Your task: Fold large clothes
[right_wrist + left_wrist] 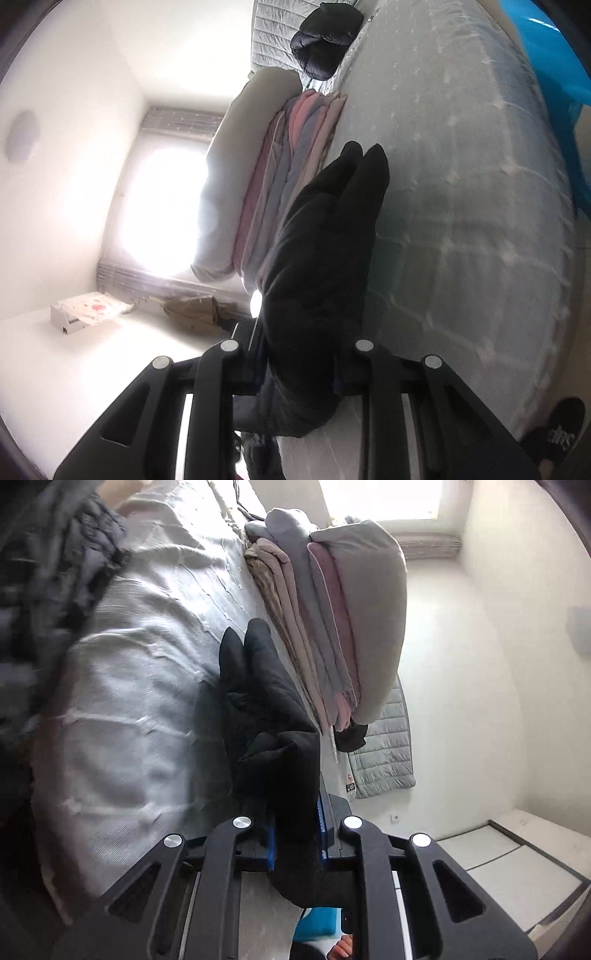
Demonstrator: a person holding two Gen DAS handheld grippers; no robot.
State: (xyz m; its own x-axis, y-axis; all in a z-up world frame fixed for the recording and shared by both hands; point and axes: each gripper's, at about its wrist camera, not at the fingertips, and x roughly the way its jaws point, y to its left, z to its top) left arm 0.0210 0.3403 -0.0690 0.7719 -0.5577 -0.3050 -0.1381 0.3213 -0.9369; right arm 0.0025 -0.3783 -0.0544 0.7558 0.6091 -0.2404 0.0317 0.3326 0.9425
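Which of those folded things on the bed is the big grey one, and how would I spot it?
Start at the white bedspread and find the stack of folded clothes near the bright window. The grey garment lies on top, thick and puffy with a rounded fold. The pink, blue-grey and beige layers beneath it are thinner and flatter.

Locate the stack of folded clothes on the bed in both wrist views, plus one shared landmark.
Left wrist view: the stack of folded clothes sits upper centre, right of the white bedspread, beyond the black garment.
Right wrist view: the stack is centre-left, between the bright window and the bedspread, partly behind the black garment.
Shared landmark: the grey cushion topping the stack.
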